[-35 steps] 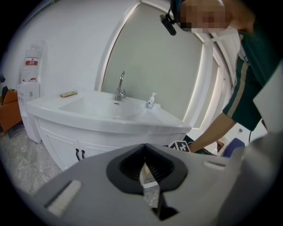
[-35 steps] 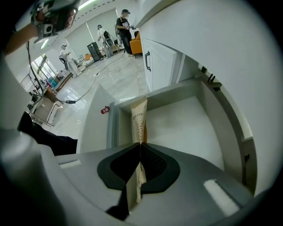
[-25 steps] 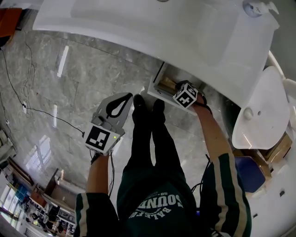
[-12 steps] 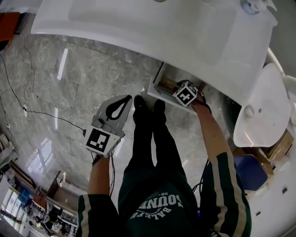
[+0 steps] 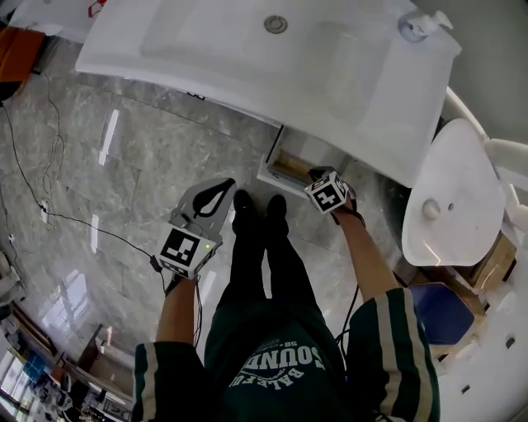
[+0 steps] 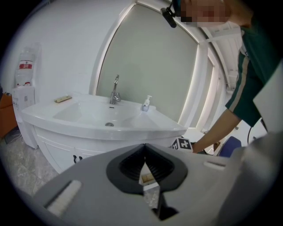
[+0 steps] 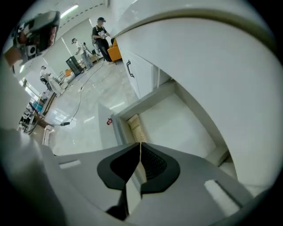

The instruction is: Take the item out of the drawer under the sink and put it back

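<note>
Packet [image 7: 136,127] lying flat in the open drawer [image 7: 107,132], along one wall, just ahead of the right gripper [image 7: 140,143], whose jaws are closing on nothing. Reopen, dip lower, straddle the narrow sides, then squeeze. Mind the sink [image 7: 208,57] overhang above; withdraw toward the open floor. Left gripper [image 6: 144,145] clenched, empty, well apart.

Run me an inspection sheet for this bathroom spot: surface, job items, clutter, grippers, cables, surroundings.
Surface: white sink, soap dispenser at its corner.
Job's things: drawer under the sink open; tan item lying inside.
Clutter: small tan object on the sink rim.
Grippers: left hand-held gripper shut, empty; right hand-held gripper at the drawer, jaws closing, nothing between them.
Cables: black cable across the marble floor.
Surroundings: toilet, lid down; cardboard box beside it.
</note>
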### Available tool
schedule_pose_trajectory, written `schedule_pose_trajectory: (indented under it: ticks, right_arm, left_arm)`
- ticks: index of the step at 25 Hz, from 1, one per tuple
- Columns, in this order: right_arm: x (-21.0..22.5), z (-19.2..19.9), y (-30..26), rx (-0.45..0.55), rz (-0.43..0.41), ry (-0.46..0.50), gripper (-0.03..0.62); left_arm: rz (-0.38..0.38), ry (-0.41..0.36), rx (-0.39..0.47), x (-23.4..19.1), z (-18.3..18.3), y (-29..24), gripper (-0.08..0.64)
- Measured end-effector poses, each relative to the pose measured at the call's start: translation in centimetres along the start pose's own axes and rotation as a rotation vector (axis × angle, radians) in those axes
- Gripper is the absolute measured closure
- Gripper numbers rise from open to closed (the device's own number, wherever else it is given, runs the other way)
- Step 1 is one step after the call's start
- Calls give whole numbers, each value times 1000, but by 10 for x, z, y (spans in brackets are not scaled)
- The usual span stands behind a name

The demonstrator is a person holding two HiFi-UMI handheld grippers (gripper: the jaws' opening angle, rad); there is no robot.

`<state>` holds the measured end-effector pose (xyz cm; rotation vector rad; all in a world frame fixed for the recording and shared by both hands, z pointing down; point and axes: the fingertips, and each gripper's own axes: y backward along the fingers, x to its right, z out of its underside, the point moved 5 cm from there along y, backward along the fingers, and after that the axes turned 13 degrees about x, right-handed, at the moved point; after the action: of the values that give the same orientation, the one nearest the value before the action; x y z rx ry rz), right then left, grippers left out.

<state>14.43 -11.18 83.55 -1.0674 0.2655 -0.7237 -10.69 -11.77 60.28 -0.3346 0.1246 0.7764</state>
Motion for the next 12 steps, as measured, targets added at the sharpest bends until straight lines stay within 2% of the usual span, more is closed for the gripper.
schedule_pose_trajectory:
  ticks: [1,7,12]
  right_arm:
    - [-1,-1,10,16,18,-29,591]
    - [-25,-14,82,96,81,-123,591]
    - [-51,-38,144,251,110,-173,591]
  left_arm:
    - [3,-4,6,2,-4,1,509]
    - [23,-26,18,21,-30,13,509]
    - [40,-40,53,40,-66,25,509]
